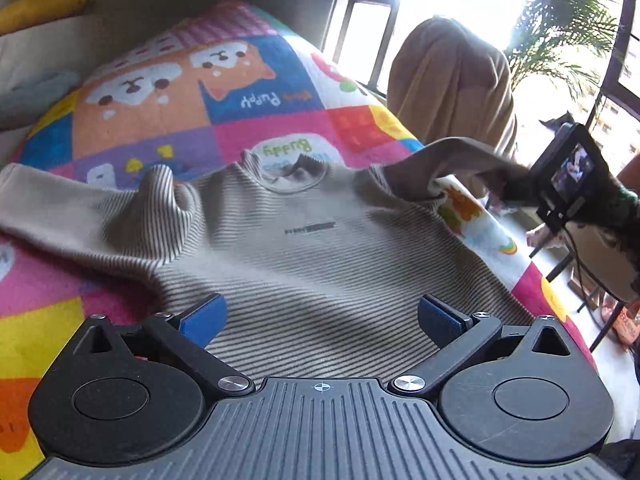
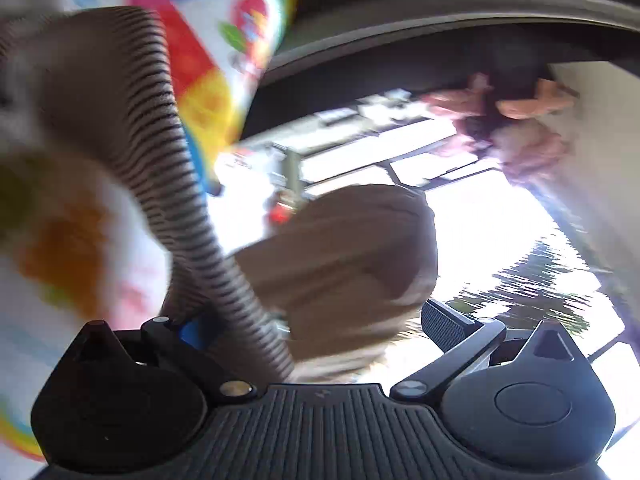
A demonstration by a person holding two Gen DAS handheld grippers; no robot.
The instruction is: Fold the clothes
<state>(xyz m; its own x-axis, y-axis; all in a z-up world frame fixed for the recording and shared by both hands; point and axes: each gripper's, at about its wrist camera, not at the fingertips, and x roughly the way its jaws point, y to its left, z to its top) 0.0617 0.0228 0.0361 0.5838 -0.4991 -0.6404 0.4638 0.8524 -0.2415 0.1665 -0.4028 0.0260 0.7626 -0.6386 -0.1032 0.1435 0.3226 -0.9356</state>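
Observation:
A beige striped long-sleeve shirt (image 1: 304,248) lies front up on a colourful cartoon blanket (image 1: 160,92), collar at the far side. My left gripper (image 1: 320,320) is open and empty, just above the shirt's lower body. The shirt's right sleeve (image 1: 452,160) is lifted off the bed towards my right gripper (image 1: 516,196) at the right edge. In the blurred right wrist view the striped sleeve (image 2: 188,208) runs down between the wide-apart fingers of the right gripper (image 2: 320,324). Whether the sleeve is gripped I cannot tell.
A brown-covered chair (image 1: 452,76) stands past the bed's right side by bright windows and a palm plant (image 1: 568,28). A yellow banana-shaped cushion (image 1: 40,8) lies far left by the wall. The bed edge falls away on the right.

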